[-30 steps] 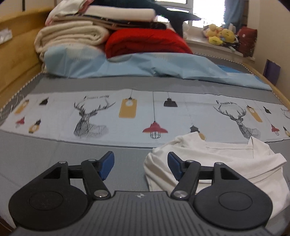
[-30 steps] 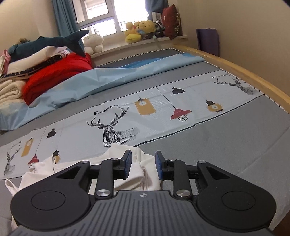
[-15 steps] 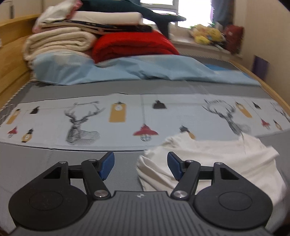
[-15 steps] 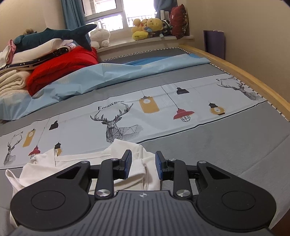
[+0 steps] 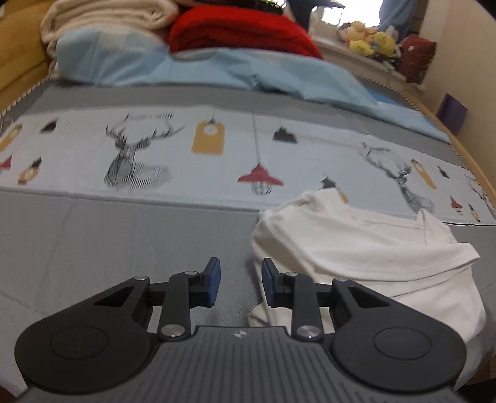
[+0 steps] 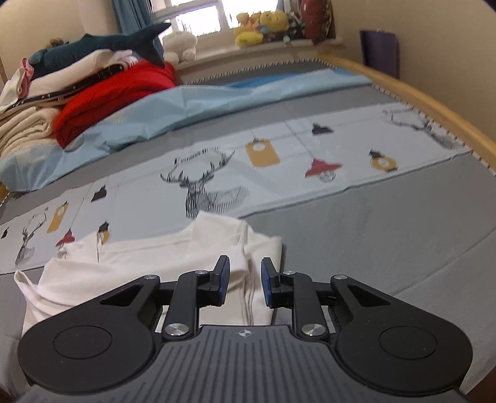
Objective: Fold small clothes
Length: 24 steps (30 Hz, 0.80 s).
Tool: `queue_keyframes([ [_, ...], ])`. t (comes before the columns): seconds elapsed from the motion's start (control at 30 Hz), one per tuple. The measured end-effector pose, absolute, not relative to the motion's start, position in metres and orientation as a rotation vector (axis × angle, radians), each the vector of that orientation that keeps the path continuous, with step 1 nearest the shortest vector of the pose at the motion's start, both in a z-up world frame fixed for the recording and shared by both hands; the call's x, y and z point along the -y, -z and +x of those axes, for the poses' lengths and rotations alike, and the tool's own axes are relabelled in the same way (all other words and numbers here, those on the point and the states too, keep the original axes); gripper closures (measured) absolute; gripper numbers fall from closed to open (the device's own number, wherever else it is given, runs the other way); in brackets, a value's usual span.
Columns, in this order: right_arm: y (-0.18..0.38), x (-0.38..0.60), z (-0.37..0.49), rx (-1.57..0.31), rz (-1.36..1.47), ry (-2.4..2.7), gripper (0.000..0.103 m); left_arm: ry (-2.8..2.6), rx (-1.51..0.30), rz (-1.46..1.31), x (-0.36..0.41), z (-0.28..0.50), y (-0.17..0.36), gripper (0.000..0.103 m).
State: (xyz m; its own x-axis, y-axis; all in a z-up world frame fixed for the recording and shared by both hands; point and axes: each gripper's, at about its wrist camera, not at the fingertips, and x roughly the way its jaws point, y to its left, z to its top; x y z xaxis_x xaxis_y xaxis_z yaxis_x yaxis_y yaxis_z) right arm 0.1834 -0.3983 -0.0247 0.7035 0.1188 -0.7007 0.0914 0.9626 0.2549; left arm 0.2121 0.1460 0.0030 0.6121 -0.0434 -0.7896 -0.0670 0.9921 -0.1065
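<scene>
A small white garment (image 5: 356,248) lies crumpled on the grey bed cover, at the near right in the left wrist view and at the near left in the right wrist view (image 6: 161,263). My left gripper (image 5: 240,279) is open, partly narrowed, at the garment's left edge, with nothing between its blue pads. My right gripper (image 6: 243,279) is open over the garment's right edge, where a hemmed fold lies between the pads without being pinched.
A printed deer-and-lamp cloth (image 5: 217,148) runs across the bed. Behind it lie a light blue sheet (image 6: 217,96), a red blanket (image 5: 241,28), cream blankets and a plush shark (image 6: 102,46). A wooden bed rail (image 6: 434,105) borders the right side.
My left gripper's jaws have narrowed and it has shifted toward the garment's left edge. My right gripper has moved forward over the garment's right edge and opened slightly. The garment has stayed put.
</scene>
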Motion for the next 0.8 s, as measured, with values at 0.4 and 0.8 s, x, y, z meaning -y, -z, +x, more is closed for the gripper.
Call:
queue_keyframes([
  [0.4,0.062,0.389,0.232,-0.917,0.402,-0.043,0.076,-0.015,-1.008,-0.247,-0.135,0.259,0.031,0.061],
  [0.8,0.091,0.393,0.276,-0.984,0.574,-0.065,0.083,-0.014,-1.034,-0.208,-0.127,0.304,0.057,0.055],
])
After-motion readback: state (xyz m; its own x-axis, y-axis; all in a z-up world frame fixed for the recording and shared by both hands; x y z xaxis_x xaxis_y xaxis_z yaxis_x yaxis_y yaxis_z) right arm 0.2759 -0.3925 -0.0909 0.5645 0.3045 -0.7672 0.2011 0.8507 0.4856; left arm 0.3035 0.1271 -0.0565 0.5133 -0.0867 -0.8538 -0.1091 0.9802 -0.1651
